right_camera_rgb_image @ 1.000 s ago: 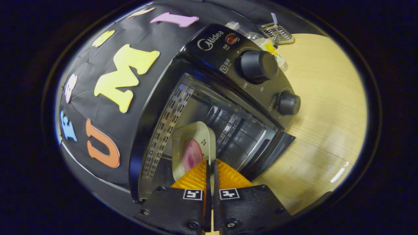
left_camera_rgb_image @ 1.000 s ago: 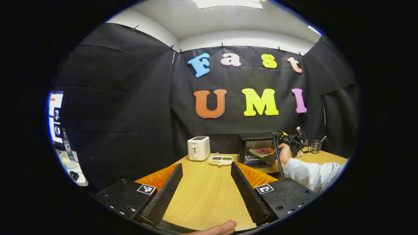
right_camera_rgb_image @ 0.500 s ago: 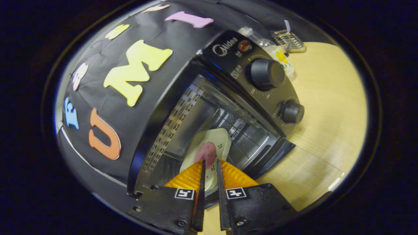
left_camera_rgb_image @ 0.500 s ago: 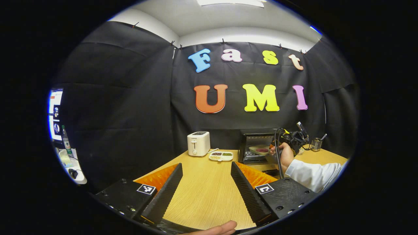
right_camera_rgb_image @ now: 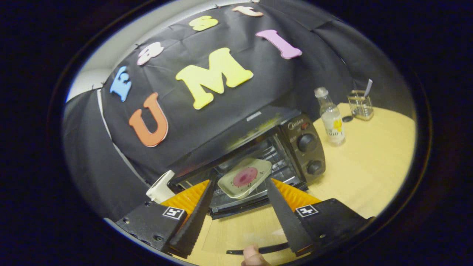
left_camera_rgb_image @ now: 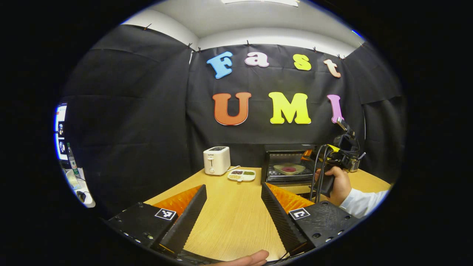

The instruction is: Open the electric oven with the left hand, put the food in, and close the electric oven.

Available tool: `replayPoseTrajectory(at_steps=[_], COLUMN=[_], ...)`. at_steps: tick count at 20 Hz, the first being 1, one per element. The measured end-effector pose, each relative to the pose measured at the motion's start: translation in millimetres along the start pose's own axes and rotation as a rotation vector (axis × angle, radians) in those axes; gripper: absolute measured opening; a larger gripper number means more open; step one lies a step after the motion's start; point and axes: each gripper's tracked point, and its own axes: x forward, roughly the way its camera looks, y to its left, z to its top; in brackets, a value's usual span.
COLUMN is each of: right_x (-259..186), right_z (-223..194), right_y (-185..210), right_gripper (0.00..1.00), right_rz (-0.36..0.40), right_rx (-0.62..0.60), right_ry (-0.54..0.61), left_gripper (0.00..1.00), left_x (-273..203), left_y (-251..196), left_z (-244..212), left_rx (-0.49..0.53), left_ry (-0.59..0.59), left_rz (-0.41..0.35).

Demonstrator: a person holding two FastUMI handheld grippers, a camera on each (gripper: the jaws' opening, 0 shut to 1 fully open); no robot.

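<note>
Food: the plate [right_camera_rgb_image: 244, 177] with its pink food is sitting inside the open electric oven [right_camera_rgb_image: 258, 155], resting on the rack so the door can be shut.
Right claw [right_camera_rgb_image: 238, 207]: it is gaping wide and gripping nothing, hanging just outside the oven mouth.
Left claw [left_camera_rgb_image: 233, 210]: it is spread wide and empty, waiting low over the counter [left_camera_rgb_image: 232, 221], well apart from the oven, likely for the closing step.
Hard to see: the lowered door is lying mostly behind the right claw's fingers; its handle is not making itself out.
</note>
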Motion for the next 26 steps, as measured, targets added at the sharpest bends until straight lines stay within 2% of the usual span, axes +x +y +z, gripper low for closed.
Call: replayPoseTrajectory(at_steps=[2,7,8,9,10,12,17,18,19,20,21,22,23,24,26], right_x=[-30.5,-102.4,-116.2,-129.8,-142.9,-171.7,-231.8,-242.2,-247.1,-257.4,-271.0,-284.9,-297.6,-311.1,-320.2], right_z=[17.6,66.9,76.8,87.9,100.0,120.0,172.6,178.7,188.1,193.5,196.6,198.0,199.2,199.5,197.2], right_y=[-1.1,-7.3,-8.9,-9.9,-8.0,-9.0,-46.4,-51.0,-56.1,-61.4,-66.2,-71.5,-78.6,-91.1,-108.5], right_gripper=[0.95,0.95,1.00,1.00,0.95,0.96,0.94,1.00,0.95,1.00,0.96,1.00,0.96,1.00,1.00], right_rz=[0.033,0.070,0.074,0.076,0.084,0.104,0.049,0.039,0.032,0.020,0.014,0.011,0.001,-0.012,-0.017], right_rx=[-0.066,-0.214,-0.242,-0.275,-0.299,-0.332,-0.406,-0.428,-0.439,-0.452,-0.463,-0.467,-0.481,-0.488,-0.498], right_ry=[-0.038,-0.152,-0.166,-0.183,-0.200,-0.219,-0.303,-0.314,-0.328,-0.330,-0.327,-0.327,-0.330,-0.339,-0.354], left_gripper=[0.95,0.95,0.95,0.95,0.95,0.95,0.96,0.96,0.96,0.96,0.96,0.96,0.96,0.96,0.96], left_x=[3.6,16.5,20.7,26.5,32.9,47.4,88.0,90.3,98.1,105.0,114.2,118.4,123.1,125.1,129.3], left_y=[-11.4,-44.6,-51.2,-57.5,-64.4,-82.7,-136.7,-146.3,-156.7,-167.2,-177.3,-187.6,-195.5,-204.1,-222.8], left_z=[2.5,11.0,12.1,12.5,11.6,3.8,-57.5,-69.4,-79.3,-91.4,-102.6,-111.9,-119.2,-126.2,-136.7], left_rx=[0.005,0.017,0.017,0.014,0.009,-0.004,0.002,-0.004,-0.012,-0.024,-0.029,-0.023,-0.011,0.002,0.039], left_ry=[0.008,0.024,0.026,0.030,0.033,0.058,0.234,0.270,0.296,0.324,0.351,0.374,0.389,0.406,0.417], left_rz=[-0.012,-0.056,-0.065,-0.074,-0.085,-0.124,-0.236,-0.248,-0.263,-0.279,-0.297,-0.310,-0.317,-0.331,-0.357])
